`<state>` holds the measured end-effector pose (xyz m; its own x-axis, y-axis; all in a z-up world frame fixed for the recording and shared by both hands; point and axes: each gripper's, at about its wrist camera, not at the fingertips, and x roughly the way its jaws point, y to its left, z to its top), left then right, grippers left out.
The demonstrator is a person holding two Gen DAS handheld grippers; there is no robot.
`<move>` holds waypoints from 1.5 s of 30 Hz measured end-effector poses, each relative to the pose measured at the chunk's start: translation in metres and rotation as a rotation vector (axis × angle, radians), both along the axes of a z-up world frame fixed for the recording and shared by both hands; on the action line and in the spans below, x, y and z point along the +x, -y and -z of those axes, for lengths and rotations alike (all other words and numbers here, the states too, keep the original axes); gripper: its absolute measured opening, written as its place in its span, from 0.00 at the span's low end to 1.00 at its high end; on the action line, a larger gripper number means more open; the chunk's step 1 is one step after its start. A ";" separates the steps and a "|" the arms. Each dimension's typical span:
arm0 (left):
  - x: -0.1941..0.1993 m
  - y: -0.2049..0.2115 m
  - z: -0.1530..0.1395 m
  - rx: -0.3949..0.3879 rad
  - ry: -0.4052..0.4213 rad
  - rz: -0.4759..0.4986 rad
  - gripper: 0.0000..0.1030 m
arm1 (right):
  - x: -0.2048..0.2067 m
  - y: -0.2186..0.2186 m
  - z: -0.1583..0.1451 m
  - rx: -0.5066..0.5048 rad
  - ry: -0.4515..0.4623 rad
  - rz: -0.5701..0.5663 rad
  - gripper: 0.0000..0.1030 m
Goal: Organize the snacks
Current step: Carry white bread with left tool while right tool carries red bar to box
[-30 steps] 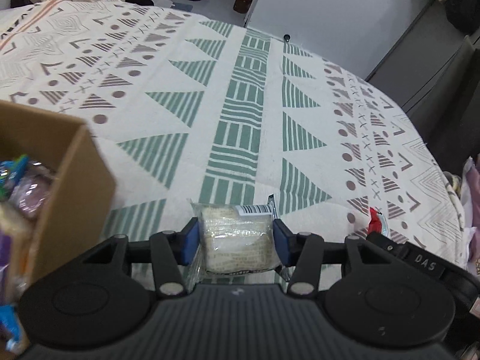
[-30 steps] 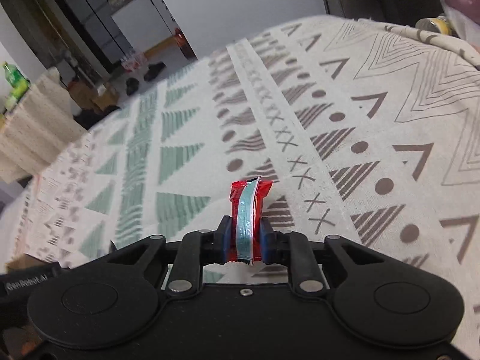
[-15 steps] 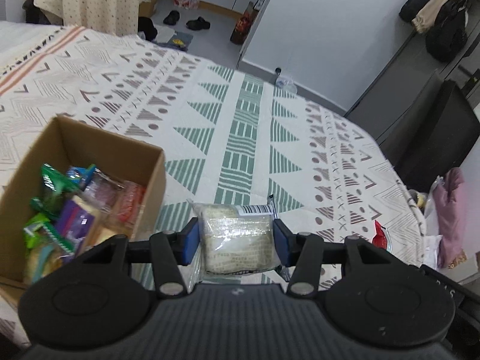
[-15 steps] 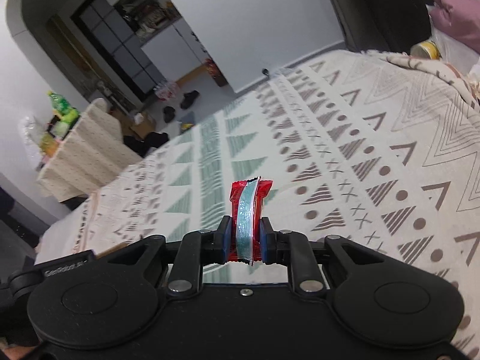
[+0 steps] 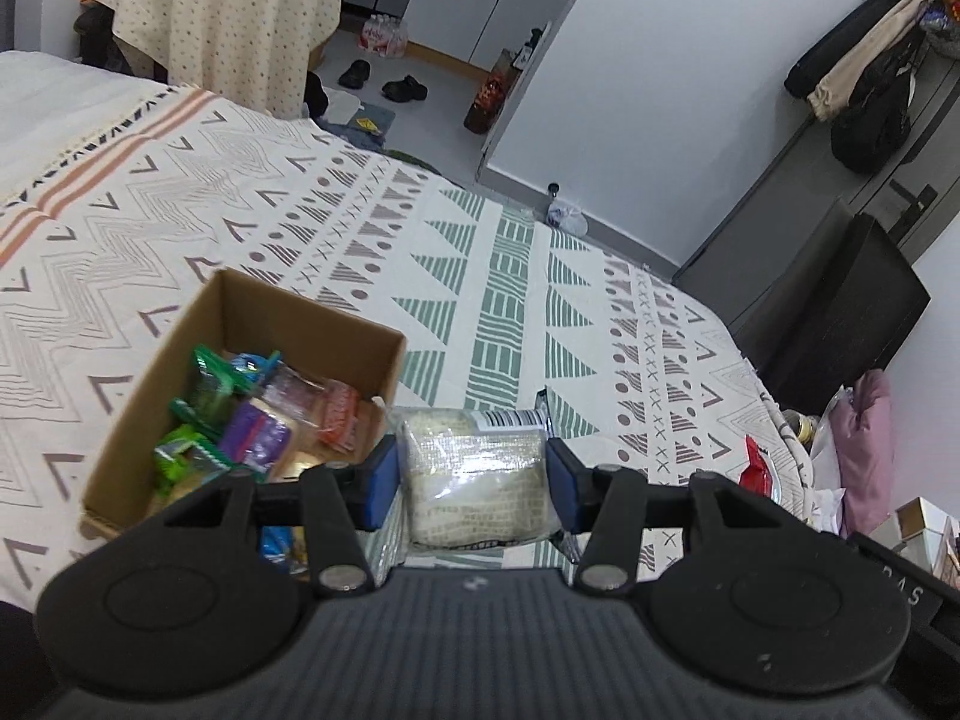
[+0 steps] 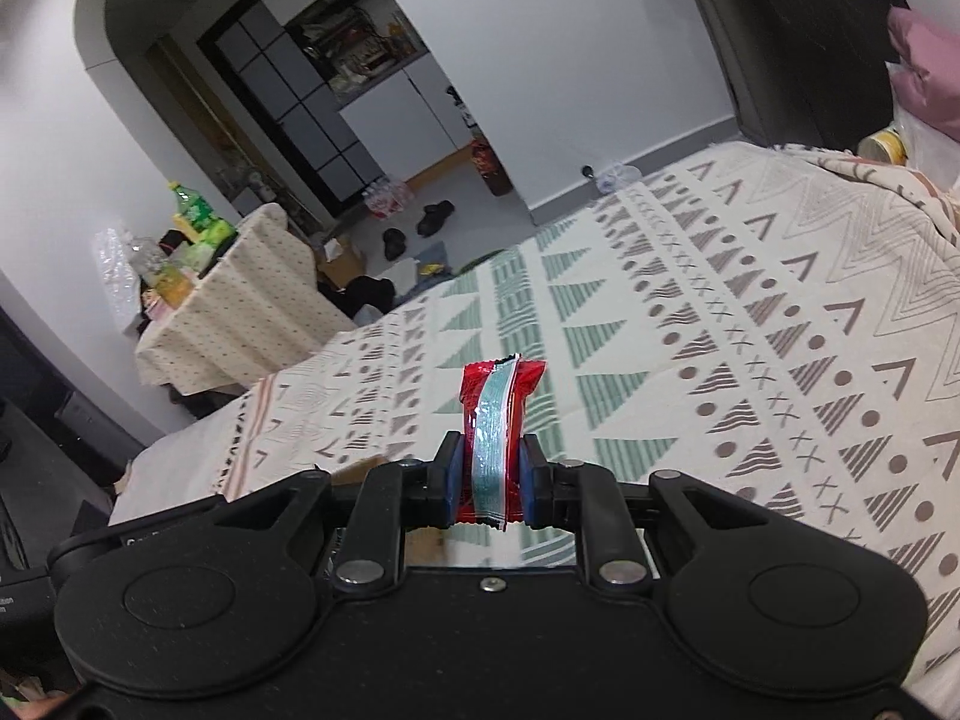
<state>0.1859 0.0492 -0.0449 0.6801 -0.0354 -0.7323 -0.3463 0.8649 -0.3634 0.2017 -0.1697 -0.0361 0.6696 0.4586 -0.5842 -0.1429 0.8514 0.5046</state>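
The left claw grips a pale wrapped snack above the bed; the open cardboard box lies just left. The right claw, farther right, pinches a red packet.

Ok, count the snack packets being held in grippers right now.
2. A clear-wrapped pale rice-cake packet sits clamped in the left gripper; a red foil packet stands upright in the right gripper.

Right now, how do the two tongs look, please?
Both tongs, left and right, are matte black plastic with a ribbed body, two round discs, silver rivets on angular linkage arms, and blue pads on the fingertips. No sleeve, hand or cable shows.
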 end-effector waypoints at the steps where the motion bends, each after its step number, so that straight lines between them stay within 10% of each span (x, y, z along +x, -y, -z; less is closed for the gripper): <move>1: -0.004 -0.003 -0.003 0.000 0.005 -0.002 0.49 | -0.002 -0.002 -0.003 0.002 0.004 -0.003 0.18; 32: -0.060 -0.108 -0.052 0.012 0.079 -0.028 0.49 | -0.041 -0.100 -0.039 0.004 0.067 -0.101 0.18; 45: -0.030 -0.138 -0.013 -0.042 0.004 -0.030 0.49 | -0.011 -0.139 -0.005 -0.019 -0.024 -0.156 0.18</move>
